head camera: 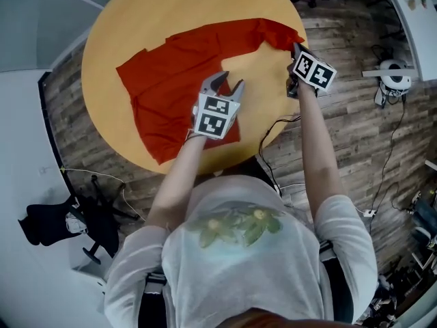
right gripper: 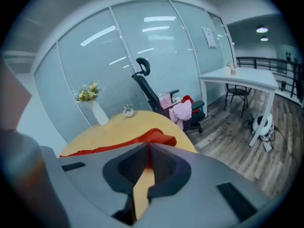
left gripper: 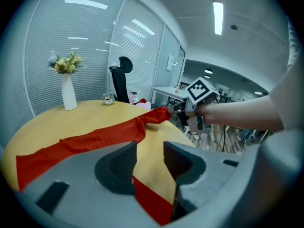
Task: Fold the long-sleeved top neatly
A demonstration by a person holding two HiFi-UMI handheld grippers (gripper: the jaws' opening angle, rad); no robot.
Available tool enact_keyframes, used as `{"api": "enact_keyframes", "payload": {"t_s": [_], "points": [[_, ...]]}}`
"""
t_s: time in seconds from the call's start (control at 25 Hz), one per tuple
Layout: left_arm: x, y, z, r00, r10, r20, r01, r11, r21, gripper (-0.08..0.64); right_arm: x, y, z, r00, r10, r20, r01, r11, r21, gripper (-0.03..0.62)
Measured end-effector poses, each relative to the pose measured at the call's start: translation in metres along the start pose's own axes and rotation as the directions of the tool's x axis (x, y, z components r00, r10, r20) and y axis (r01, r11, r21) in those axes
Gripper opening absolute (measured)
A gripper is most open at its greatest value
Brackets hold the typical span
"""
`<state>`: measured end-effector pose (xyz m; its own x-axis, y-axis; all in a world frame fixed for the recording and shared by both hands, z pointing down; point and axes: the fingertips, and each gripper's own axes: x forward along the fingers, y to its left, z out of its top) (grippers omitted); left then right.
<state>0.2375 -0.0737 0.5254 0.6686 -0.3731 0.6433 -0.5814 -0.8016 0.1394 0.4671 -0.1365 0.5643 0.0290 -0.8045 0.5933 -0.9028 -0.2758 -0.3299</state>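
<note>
A red long-sleeved top (head camera: pixel 177 74) lies spread on the round yellow table (head camera: pixel 123 19), with one sleeve stretched toward the right edge. My right gripper (head camera: pixel 295 48) is shut on that sleeve's end (right gripper: pixel 156 137), and red cloth is pinched at its tips (right gripper: pixel 148 146). In the left gripper view the right gripper (left gripper: pixel 178 111) holds the sleeve end raised a little off the table. My left gripper (head camera: pixel 230 84) hovers over the near part of the top by the hem, jaws open (left gripper: pixel 149 148). Red cloth (left gripper: pixel 147 198) shows below them, not gripped.
A white vase with flowers (left gripper: pixel 69 91) and a small ornament (left gripper: pixel 109 99) stand at the table's far side. Beyond the table are a black office chair (right gripper: pixel 152 94) draped with pink clothes (right gripper: pixel 178 110), a white desk (right gripper: pixel 242 75), and cables on the wooden floor (head camera: pixel 382 169).
</note>
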Motion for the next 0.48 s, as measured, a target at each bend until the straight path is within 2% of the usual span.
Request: {"api": "enact_keyframes", "payload": {"t_s": [0.12,0.24,0.36,0.48], "points": [[-0.012,0.017,-0.009,1.000,0.017,0.005,-0.017,1.000,-0.013,0.175,-0.020,0.033,0.033,0.998,0.031,0.063,-0.024,0.993,-0.117,0.026],[-0.029,0.047,-0.017,0.998,0.063,0.018,-0.062,0.997,-0.047,0.175,-0.031,0.085,0.057,0.991,0.100,0.087,-0.077,0.969,-0.236,0.026],[-0.055,0.085,-0.027,0.992,0.126,0.027,-0.122,0.986,-0.115,0.175,-0.036,0.157,0.067,0.978,0.194,0.075,-0.160,0.932,-0.327,0.026],[-0.091,0.134,-0.044,0.977,0.209,0.031,-0.201,0.964,-0.171,0.175,-0.042,0.252,0.058,0.948,0.315,0.043,-0.275,0.880,-0.386,0.026]]}}
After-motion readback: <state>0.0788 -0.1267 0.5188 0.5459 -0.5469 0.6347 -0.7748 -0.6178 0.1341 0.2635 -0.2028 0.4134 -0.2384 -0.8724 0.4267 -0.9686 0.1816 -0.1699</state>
